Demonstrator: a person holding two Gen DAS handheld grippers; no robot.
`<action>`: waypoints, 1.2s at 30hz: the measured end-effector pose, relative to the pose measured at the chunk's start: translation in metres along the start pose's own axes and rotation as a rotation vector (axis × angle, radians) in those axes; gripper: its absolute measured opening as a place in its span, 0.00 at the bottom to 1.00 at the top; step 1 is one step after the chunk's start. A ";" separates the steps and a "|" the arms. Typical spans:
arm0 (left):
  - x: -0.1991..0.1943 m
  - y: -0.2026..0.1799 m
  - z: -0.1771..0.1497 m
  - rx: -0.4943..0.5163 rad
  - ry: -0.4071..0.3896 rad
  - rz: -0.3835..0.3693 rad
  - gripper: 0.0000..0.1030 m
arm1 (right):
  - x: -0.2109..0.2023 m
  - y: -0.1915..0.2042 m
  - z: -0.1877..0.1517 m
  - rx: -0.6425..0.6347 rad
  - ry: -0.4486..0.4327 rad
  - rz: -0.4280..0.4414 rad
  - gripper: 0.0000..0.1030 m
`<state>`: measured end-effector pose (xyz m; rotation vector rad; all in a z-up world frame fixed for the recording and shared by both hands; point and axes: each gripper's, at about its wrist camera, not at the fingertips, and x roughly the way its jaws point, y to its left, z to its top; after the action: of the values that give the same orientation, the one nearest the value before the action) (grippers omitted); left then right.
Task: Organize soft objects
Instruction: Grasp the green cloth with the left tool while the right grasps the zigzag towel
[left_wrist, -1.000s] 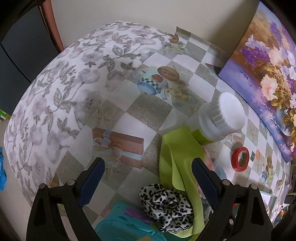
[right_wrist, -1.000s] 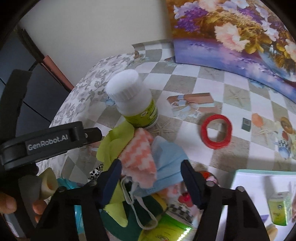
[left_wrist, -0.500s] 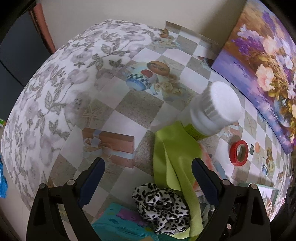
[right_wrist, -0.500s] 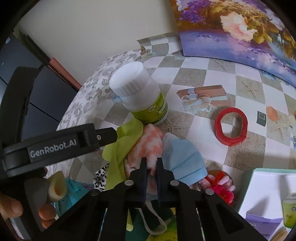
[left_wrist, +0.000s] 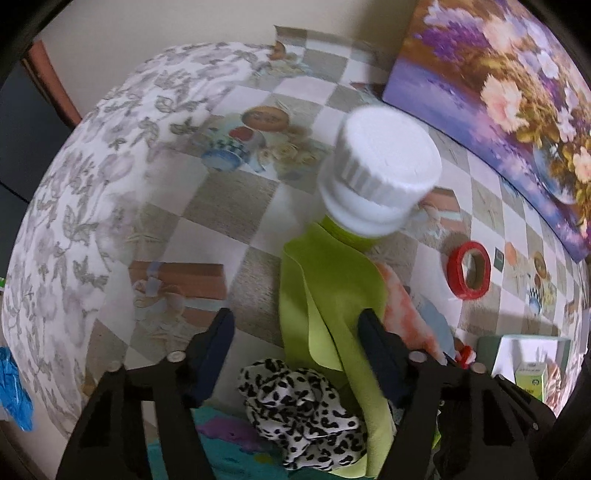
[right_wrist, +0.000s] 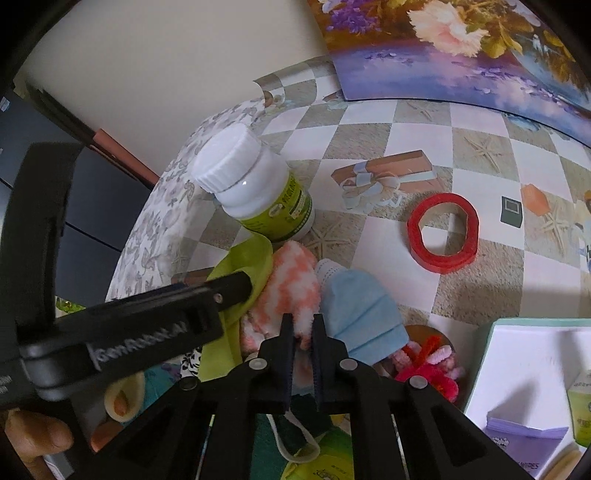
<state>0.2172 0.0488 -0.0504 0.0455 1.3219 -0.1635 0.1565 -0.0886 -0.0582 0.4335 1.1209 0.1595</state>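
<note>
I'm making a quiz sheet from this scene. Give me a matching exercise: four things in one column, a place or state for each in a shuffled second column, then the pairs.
1. right gripper
2. left gripper
3. red tape ring
4. white-capped bottle

A. lies flat on the checked cloth, apart from the pile
B. open, its fingers either side of the green cloth
C. stands behind the soft pile
D. shut on the orange-and-white cloth

Pairs: 1-D, 2-B, 3-A, 4-C

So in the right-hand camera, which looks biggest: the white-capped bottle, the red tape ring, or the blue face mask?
1. White-capped bottle.
2. Blue face mask and red tape ring: these look about alike, and the mask lies nearer the lens and is partly hidden, so I won't rank them.
</note>
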 end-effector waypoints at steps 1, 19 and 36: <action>0.002 -0.001 0.000 0.002 0.008 -0.019 0.54 | 0.000 -0.001 0.000 0.003 0.002 0.001 0.09; -0.023 -0.001 0.002 -0.051 -0.066 -0.157 0.04 | -0.021 0.008 0.005 -0.007 -0.056 0.070 0.07; -0.046 0.005 0.004 -0.057 -0.098 -0.106 0.13 | -0.060 0.013 0.012 -0.012 -0.119 0.108 0.07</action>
<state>0.2109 0.0575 -0.0056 -0.0803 1.2308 -0.2157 0.1426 -0.1005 0.0021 0.4871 0.9799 0.2323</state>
